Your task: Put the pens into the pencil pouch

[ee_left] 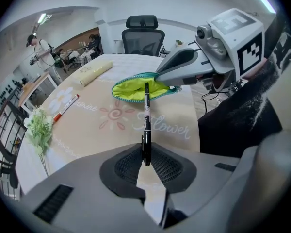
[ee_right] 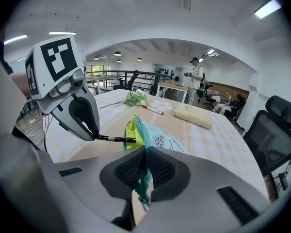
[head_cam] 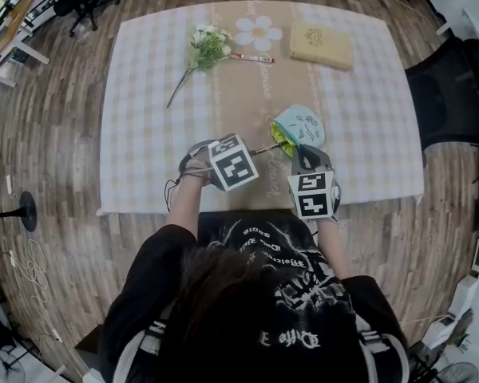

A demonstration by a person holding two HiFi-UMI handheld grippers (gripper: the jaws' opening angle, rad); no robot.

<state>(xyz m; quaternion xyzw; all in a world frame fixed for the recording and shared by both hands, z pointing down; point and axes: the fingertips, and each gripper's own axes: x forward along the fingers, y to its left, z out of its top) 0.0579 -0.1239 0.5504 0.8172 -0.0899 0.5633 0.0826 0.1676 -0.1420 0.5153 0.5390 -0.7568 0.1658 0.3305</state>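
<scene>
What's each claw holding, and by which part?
Left claw: slim black pen, gripped at one end. Right claw: teal fabric pencil pouch, pinched at its zipper edge.

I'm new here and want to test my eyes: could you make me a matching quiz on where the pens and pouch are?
1 slim black pen
2 light blue fabric pouch with yellow-green lining
3 red-and-white marker pen

A edge clamped in the right gripper
B lying beside the white flower sprig
C clamped in the left gripper

Pairs: 1-C, 2-A, 3-B

Pen [head_cam: 268,147] mostly hidden under left gripper [head_cam: 251,154] from above, pouch [head_cam: 300,125] edge buried in right gripper [ee_right: 145,171]
</scene>
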